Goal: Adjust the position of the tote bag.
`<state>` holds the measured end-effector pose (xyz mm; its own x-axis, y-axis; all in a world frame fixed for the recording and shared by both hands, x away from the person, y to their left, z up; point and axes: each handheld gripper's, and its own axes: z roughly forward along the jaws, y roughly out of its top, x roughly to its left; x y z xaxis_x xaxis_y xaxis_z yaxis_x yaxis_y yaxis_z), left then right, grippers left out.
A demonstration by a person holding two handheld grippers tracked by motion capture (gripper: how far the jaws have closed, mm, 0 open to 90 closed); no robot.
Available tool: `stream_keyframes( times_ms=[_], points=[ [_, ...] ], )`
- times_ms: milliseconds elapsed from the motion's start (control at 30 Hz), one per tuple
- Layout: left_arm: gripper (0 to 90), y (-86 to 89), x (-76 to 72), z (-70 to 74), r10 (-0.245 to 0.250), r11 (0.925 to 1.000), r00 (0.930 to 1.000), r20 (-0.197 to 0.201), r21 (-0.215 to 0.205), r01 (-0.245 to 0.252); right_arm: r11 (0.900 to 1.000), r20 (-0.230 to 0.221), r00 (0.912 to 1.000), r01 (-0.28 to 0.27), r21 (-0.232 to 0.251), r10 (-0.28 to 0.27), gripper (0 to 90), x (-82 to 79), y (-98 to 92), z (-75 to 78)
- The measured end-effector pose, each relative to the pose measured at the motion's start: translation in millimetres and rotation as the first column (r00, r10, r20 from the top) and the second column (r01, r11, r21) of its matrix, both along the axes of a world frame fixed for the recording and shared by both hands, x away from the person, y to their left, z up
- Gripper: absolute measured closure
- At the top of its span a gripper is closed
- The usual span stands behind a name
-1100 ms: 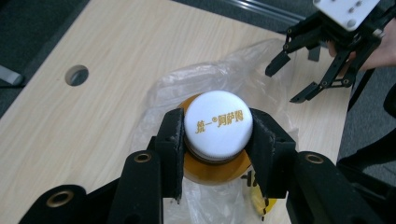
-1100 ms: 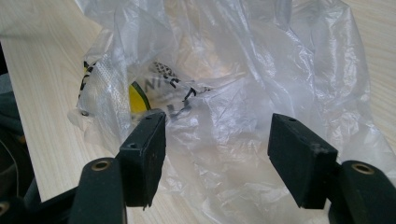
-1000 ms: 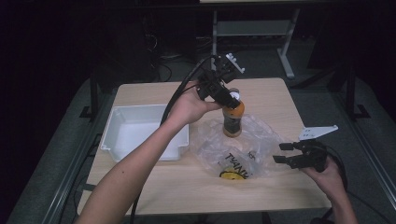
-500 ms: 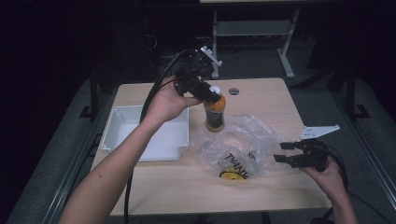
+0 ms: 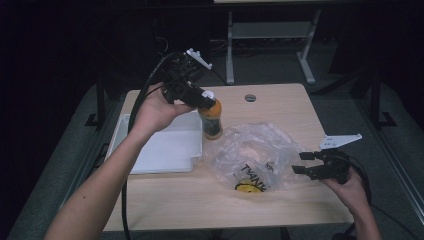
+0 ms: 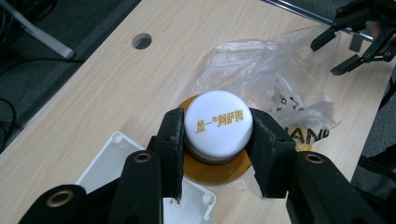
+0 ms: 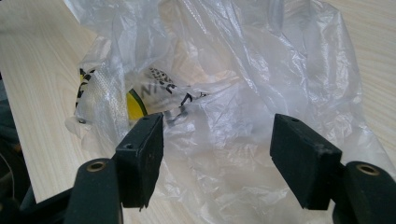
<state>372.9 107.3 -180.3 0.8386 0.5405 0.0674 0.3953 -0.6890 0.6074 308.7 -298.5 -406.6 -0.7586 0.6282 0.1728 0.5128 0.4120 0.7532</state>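
Wooden table (image 5: 280, 112), light grain, rectangular, standing on a grey floor (image 5: 350, 95). Round cable hole (image 5: 250, 97) near the far edge of the tabletop; it also appears in the left gripper view (image 6: 141, 41) at upper left. White shallow tray (image 5: 165, 147) lying flat on the table's left part, long side running along the near-far line, with rounded corners; one corner with small round dimples is visible in the left gripper view (image 6: 116, 140). Behind the table, a pale metal frame with legs (image 5: 265, 35) against a dark background. Room beyond is too dim to make out.
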Motion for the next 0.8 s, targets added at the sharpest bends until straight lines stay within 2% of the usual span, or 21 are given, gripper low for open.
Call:
stream_keyframes(
  times_ms=[467, 633, 800],
  points=[
    [59.5, 21.3, 0.9, -9.9, 0.036, 0.9993, 0.9992, -0.019, 0.008, -0.036, 1.0, 0.002, 1.0, 0.009, 0.009, -0.009, 33.3, 1.4, 0.9, 2.8],
    [59.5, 33.8, 0.9, -11.6, 0.07, 0.9975, 0.9974, -0.018, -0.004, -0.07, 1.0, 0.0, 0.9999, 0.01, 0.008, -0.01, 33.1, 2.1, 1.0, 2.0],
    [59.5, 41.7, 1.4, -12.8, 0.087, 0.9962, 0.996, -0.02, 0.005, -0.087, 1.0, -0.004, 0.9999, 0.013, 0.018, -0.013, 33.1, 2.5, 0.4, 2.2]
  ],
)
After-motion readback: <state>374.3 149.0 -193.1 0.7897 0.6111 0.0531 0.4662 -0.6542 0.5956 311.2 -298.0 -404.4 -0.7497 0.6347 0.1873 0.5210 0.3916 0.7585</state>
